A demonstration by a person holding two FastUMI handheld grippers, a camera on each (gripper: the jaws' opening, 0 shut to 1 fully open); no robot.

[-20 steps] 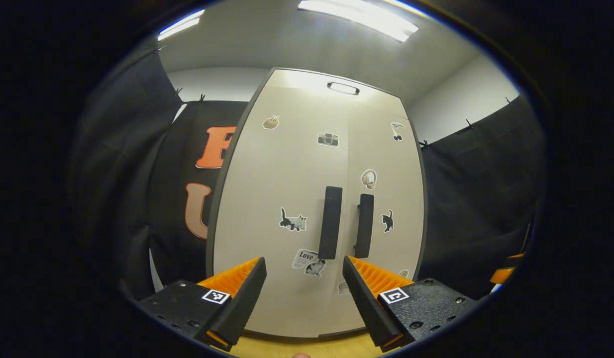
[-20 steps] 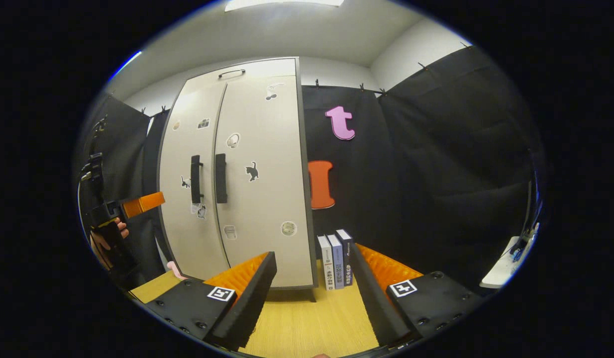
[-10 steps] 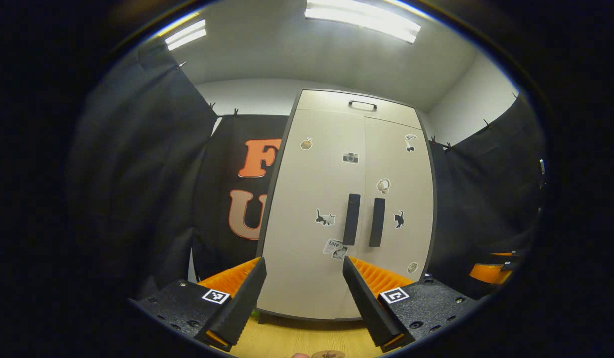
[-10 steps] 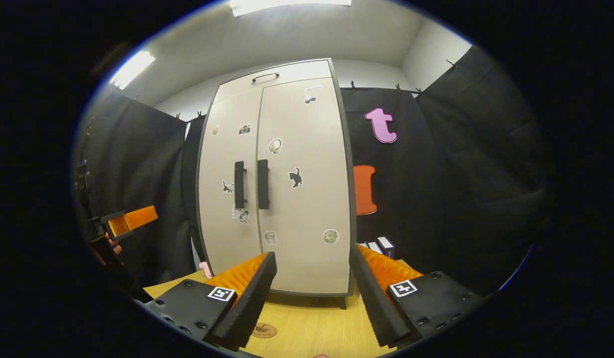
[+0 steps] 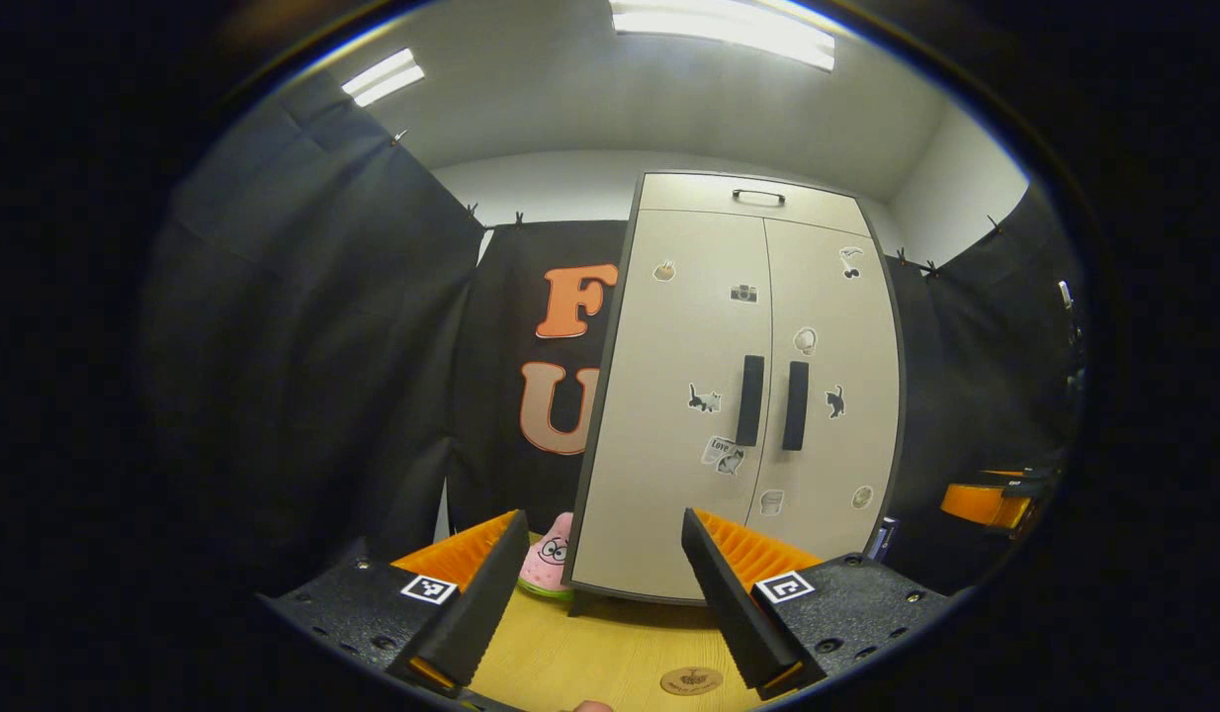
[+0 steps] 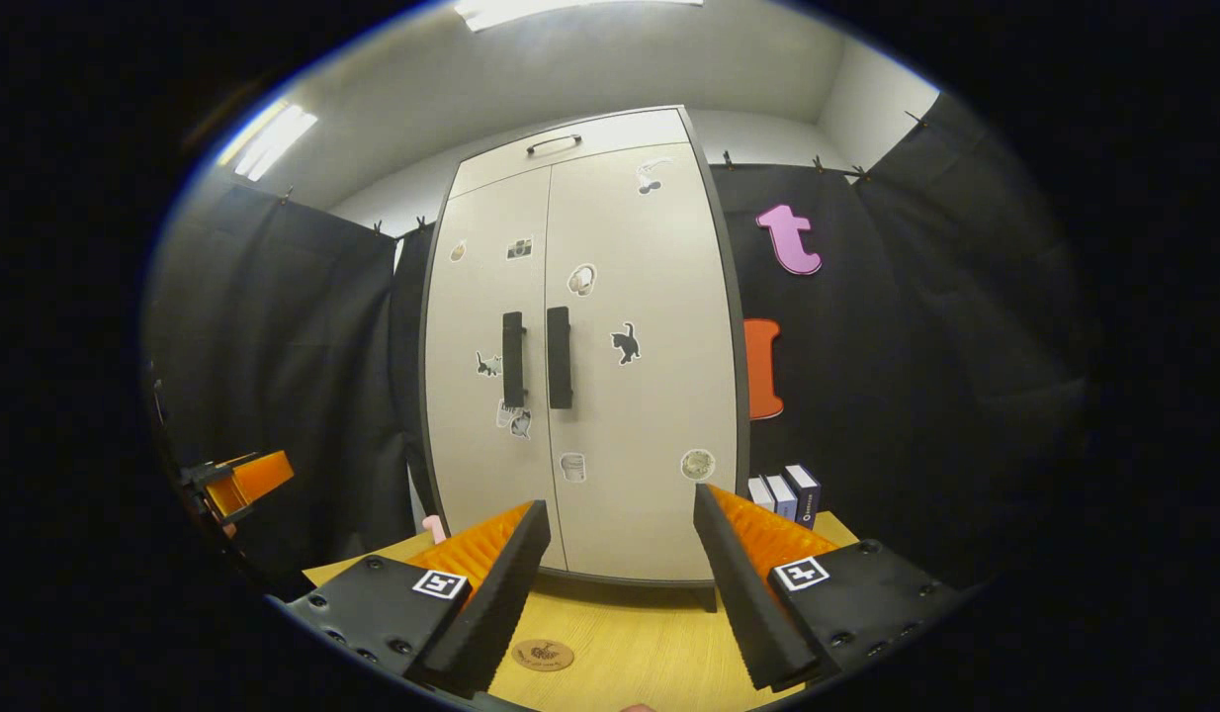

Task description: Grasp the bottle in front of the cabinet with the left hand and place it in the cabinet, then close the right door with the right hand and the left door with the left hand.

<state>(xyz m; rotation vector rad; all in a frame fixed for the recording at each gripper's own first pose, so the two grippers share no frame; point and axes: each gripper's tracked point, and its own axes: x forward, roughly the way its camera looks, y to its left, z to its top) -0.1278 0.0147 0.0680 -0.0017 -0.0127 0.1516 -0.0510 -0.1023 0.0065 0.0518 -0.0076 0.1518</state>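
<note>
The cabinet [image 5: 739, 396] [image 6: 580, 346] is seen standing on the table [image 5: 610, 658] [image 6: 630, 648], with both doors shut; the left door [image 5: 684, 396] and right door [image 5: 832, 386] meet at the paired handles [image 5: 770, 400]. The bottle cannot be located. The left gripper [image 5: 600, 593] is held released, jaws apart and empty, cabinet at 12 o'clock. The right gripper [image 6: 625, 593] is likewise released and empty. Books [image 6: 788, 494] are seen at the cabinet's 3 o'clock side, a pink toy [image 5: 546, 569] at its 9 o'clock side. A round coaster [image 6: 543, 654] lies on the table.
</note>
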